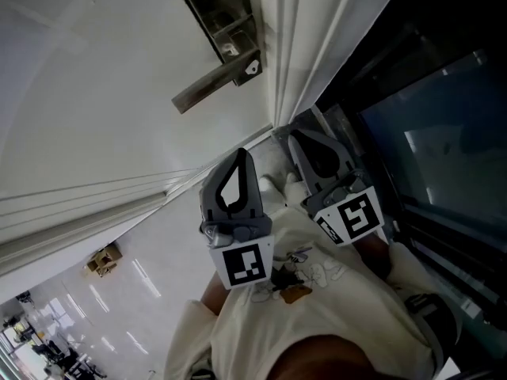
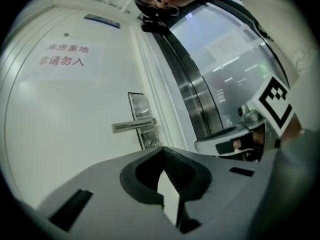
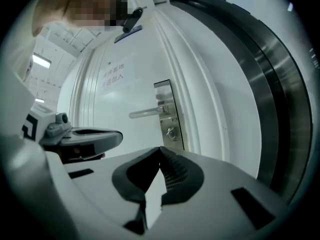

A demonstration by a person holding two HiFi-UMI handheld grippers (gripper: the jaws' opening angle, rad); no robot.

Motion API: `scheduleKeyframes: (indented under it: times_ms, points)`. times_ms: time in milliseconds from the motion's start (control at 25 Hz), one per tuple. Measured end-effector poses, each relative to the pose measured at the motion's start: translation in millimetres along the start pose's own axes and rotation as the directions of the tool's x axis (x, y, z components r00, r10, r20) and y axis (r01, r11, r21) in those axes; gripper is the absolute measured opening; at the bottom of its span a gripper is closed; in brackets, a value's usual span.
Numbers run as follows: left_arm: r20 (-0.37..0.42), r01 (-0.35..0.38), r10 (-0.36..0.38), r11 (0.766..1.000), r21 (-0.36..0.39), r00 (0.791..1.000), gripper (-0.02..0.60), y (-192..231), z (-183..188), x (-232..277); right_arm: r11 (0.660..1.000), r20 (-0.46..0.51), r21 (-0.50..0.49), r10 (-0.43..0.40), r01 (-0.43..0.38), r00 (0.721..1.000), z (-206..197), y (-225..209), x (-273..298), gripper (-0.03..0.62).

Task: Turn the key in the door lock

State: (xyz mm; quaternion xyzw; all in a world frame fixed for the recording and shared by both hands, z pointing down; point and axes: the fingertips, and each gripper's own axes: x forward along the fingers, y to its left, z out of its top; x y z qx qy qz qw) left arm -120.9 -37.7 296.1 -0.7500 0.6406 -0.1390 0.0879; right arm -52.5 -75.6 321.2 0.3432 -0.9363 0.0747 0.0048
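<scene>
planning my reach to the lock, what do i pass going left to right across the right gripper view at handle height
left gripper → door handle → key → white door frame → dark metal frame

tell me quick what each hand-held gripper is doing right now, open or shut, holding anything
Left hand-held gripper: closed, jaw tips together, holding nothing.
Right hand-held gripper: closed, jaw tips together, holding nothing.

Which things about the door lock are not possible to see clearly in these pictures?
Key: right gripper view, too small to tell its angle; left gripper view, partly hidden behind the left gripper.
Lock plate: head view, cut off by the top edge.
</scene>
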Motion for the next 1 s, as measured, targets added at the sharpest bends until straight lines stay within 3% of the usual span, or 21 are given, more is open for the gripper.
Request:
scheduleKeyframes:
  times_ms: [80, 200, 360, 680, 840, 1000]
  points:
    - [0.012, -0.010, 0.011, 0.998, -0.057, 1.000, 0.006, -5.1, -3.4, -10.3, 1.000, 0.001, -0.019, 0.000, 0.000, 1.000, -6.2, 7.1, -2.1, 0.008]
    - [-0.034, -0.025, 0.020, 0.989, -0.145, 0.999, 0.005, -24.2, -17.4, -29.7, 1.000, -0.008, -0.006, 0.023, -0.023, 1.000, -18.8, 18.0, -17.6, 0.006]
    - [-0.061, -0.076, 0.069, 0.990, -0.121, 0.996, 0.006, -48.4, -23.4, -51.9, 0.997, -0.004, -0.008, 0.075, -0.075, 0.997, -24.7, 29.0, -46.1, 0.006]
    - [-0.082, -0.201, 0.186, 0.947, -0.249, 0.979, 0.006, -111.4, -19.0, -104.7, 0.989, -0.010, -0.030, 0.145, -0.145, 0.989, -31.6, 28.6, -128.3, 0.006]
    - [-0.099, -0.152, 0.131, 0.954, -0.257, 0.986, 0.006, -135.9, -8.4, -129.5, 0.991, -0.035, -0.018, 0.135, -0.136, 0.990, -30.8, 36.5, -160.7, 0.006]
    - [-0.076, -0.123, 0.104, 0.945, -0.305, 0.992, 0.006, -158.9, -6.1, -151.7, 0.991, -0.039, -0.019, 0.134, -0.135, 0.990, -32.9, 55.9, -195.7, 0.006]
